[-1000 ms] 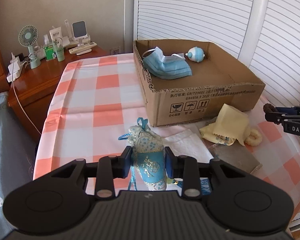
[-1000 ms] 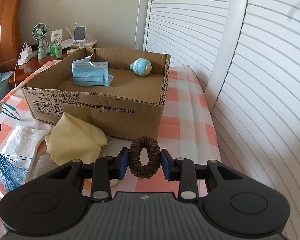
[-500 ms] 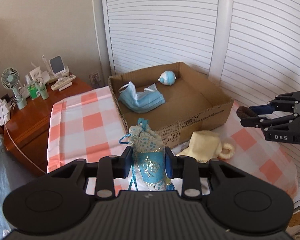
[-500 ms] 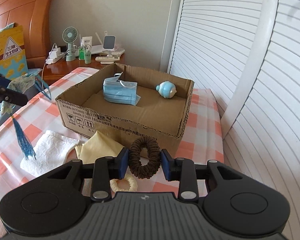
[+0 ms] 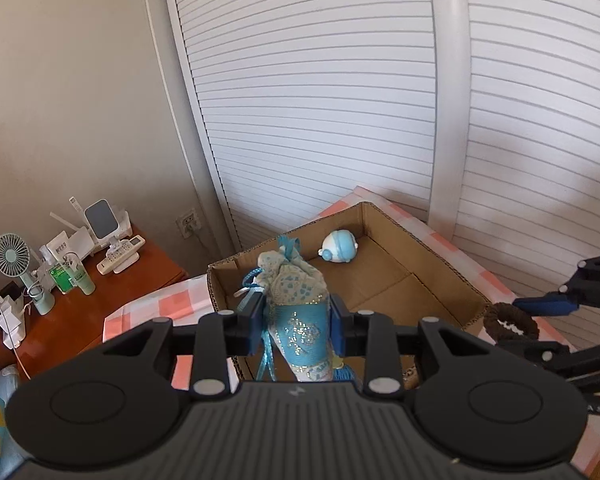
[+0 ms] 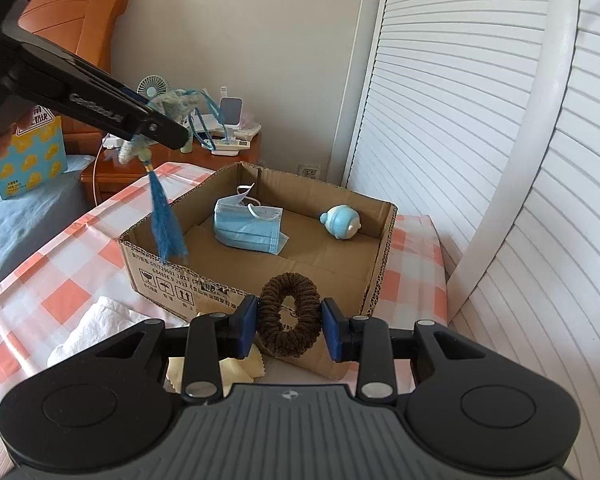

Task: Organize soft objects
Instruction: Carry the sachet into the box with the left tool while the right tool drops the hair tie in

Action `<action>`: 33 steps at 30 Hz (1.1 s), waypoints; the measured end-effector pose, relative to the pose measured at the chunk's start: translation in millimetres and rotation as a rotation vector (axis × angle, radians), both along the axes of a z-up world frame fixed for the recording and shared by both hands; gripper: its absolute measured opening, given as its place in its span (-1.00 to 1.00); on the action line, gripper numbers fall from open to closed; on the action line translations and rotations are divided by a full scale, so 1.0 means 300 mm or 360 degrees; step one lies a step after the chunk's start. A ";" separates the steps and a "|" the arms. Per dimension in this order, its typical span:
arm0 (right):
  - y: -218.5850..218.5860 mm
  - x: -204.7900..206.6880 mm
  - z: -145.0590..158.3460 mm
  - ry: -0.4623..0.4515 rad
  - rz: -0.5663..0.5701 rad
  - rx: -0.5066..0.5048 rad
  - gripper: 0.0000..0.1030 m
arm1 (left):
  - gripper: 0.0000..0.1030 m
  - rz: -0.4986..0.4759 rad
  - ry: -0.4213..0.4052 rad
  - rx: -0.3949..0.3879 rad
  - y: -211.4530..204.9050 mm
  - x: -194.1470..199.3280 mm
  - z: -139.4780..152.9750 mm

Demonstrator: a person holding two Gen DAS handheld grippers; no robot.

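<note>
Corrugated cardboard box (image 6: 236,280), fuzzy scrunchie (image 6: 289,320)

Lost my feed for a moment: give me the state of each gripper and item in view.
left gripper: shut on sachet
sachet: held in the air
right gripper: shut on scrunchie
scrunchie: held
cardboard box: open-topped
face mask: in box
blue toy: in box

The right gripper (image 6: 289,327) clamps a brown scrunchie (image 6: 289,326); at twelve o'clock the cardboard box (image 6: 376,276) holds a blue mask (image 6: 248,230).
</note>
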State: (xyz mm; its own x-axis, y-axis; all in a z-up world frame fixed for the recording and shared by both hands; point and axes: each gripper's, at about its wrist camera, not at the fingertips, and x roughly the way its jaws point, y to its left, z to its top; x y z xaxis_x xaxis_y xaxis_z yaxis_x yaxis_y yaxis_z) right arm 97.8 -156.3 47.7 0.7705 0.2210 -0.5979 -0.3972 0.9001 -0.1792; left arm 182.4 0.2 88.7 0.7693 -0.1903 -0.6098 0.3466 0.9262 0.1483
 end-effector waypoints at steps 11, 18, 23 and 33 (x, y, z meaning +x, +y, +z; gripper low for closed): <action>0.017 0.032 0.001 0.0001 0.0007 -0.0014 -0.24 | 0.94 0.0009 0.0051 0.0088 -0.012 -0.049 -0.145; 0.030 0.089 0.002 0.0032 -0.0010 0.0022 -0.24 | 0.94 0.0114 0.0058 -0.0148 0.056 -0.200 -0.154; 0.044 0.153 0.004 0.0050 -0.0026 0.0043 -0.24 | 0.95 0.0214 0.0027 -0.0214 0.080 -0.275 -0.149; 0.095 0.393 0.021 0.0063 -0.0101 0.0036 -0.24 | 0.96 0.0287 0.0015 -0.0169 0.107 -0.347 -0.158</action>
State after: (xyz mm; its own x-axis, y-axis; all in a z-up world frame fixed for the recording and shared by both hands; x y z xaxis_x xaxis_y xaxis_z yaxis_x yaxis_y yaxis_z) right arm 215.6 -127.7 54.0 0.7591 0.1863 -0.6238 -0.3455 0.9274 -0.1436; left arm 78.4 32.3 41.4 0.7911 -0.1134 -0.6010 0.1746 0.9837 0.0442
